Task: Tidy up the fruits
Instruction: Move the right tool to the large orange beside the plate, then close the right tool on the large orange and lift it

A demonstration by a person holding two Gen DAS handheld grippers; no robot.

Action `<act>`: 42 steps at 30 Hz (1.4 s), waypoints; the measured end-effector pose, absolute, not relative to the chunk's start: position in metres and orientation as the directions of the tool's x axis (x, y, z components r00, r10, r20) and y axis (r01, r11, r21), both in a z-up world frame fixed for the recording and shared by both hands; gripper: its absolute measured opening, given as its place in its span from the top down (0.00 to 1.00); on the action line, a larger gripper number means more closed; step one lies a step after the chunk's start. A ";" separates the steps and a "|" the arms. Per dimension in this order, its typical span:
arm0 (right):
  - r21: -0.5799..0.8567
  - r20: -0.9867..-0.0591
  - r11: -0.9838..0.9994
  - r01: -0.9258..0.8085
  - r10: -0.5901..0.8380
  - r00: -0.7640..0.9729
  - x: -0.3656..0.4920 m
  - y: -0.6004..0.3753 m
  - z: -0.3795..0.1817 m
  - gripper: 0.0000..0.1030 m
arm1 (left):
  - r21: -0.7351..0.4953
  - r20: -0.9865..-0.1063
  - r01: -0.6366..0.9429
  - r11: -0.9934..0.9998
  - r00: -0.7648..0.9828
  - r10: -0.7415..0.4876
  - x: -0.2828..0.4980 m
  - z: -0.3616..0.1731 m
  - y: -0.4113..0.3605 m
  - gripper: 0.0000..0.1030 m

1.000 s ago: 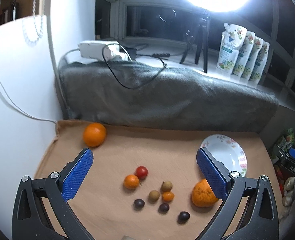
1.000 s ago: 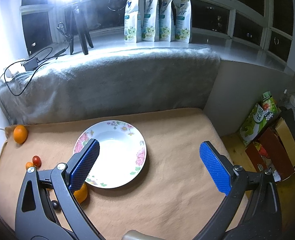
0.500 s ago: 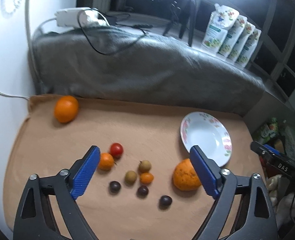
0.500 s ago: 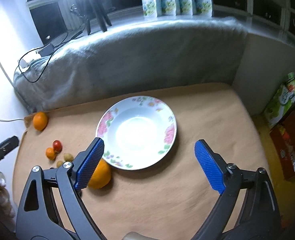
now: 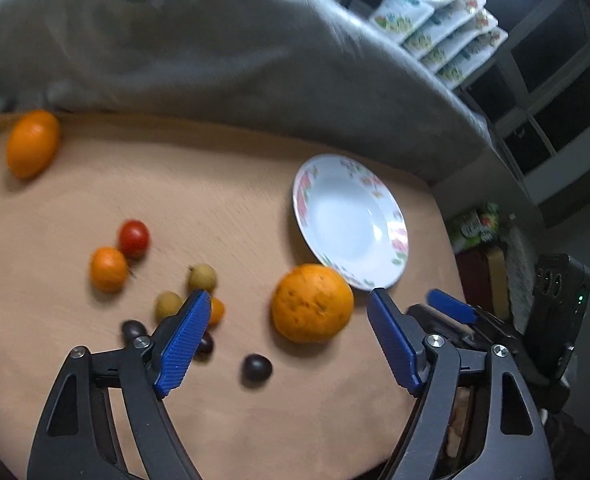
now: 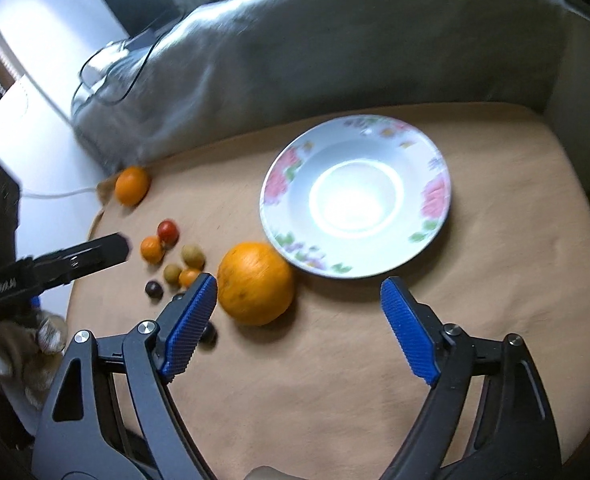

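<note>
- Hovering nearest in each wrist view are the two tools: the left gripper and the right gripper, both with jaws wide but closing, nothing pressed between the blue pads, and both tilted down toward the tan cloth.
- Just beyond the left gripper lies a dark small fruit, alone on the cloth inside the span of the jaws; two more dark ones sit partly hidden behind the left pad.
- A little farther, the big orange rests touching the near rim of the flowered plate; in the right wrist view the same orange sits between the jaws' lines, left of centre. Both tools seem aimed at it, likely because it is the largest piece and nearest the plate.
- Left of that orange is a loose cluster: two yellowish round fruits, a tiny orange one half behind the pad, then a small orange fruit touching a red tomato.
- The plate is empty, so sorting has, by my reading, not begun.
- Farthest left, a second orange sits well apart against the grey blanket, which banks the far edge and would stop anything rolling off.
- Pouches stand beyond, on the ledge.
</note>
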State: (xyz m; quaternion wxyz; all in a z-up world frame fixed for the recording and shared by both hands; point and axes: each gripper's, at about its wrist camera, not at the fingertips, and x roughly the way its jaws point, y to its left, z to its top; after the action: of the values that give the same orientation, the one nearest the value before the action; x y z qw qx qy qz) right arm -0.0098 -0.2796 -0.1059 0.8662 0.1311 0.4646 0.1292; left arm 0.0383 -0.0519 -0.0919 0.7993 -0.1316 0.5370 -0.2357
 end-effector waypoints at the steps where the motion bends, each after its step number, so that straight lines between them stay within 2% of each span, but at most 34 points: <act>1: 0.352 -0.773 0.930 -0.107 0.353 0.527 -0.010 -0.277 -0.109 0.16 | -0.472 -0.799 0.243 0.848 0.289 -0.528 0.040 -0.094 -0.055 0.25; 5: 0.385 -0.780 0.916 -0.116 0.390 0.490 -0.006 -0.268 -0.122 0.23 | -0.485 -0.811 0.279 0.828 0.210 -0.546 0.044 -0.104 -0.068 0.26; 15: 0.406 -0.781 0.902 -0.147 0.426 0.456 0.007 -0.249 -0.141 0.23 | -0.527 -0.817 0.281 0.802 0.091 -0.569 0.061 -0.126 -0.084 0.29; 20: 0.417 -0.783 0.895 -0.158 0.442 0.438 0.010 -0.246 -0.147 0.30 | -0.549 -0.814 0.268 0.792 0.047 -0.580 0.067 -0.136 -0.087 0.30; 29: 0.440 -0.780 0.887 -0.141 0.455 0.430 0.018 -0.245 -0.157 0.39 | -0.561 -0.815 0.250 0.789 0.000 -0.580 0.073 -0.150 -0.094 0.40; 42: 0.449 -0.775 0.884 -0.129 0.457 0.436 0.019 -0.242 -0.161 0.43 | -0.544 -0.827 0.259 0.798 -0.007 -0.561 0.076 -0.156 -0.094 0.45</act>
State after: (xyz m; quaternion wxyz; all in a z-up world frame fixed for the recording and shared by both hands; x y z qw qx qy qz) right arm 0.0195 -0.2425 -0.1607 0.8313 0.1639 0.5010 0.1763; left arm 0.0757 -0.0941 -0.1560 0.6948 -0.1172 0.6453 -0.2952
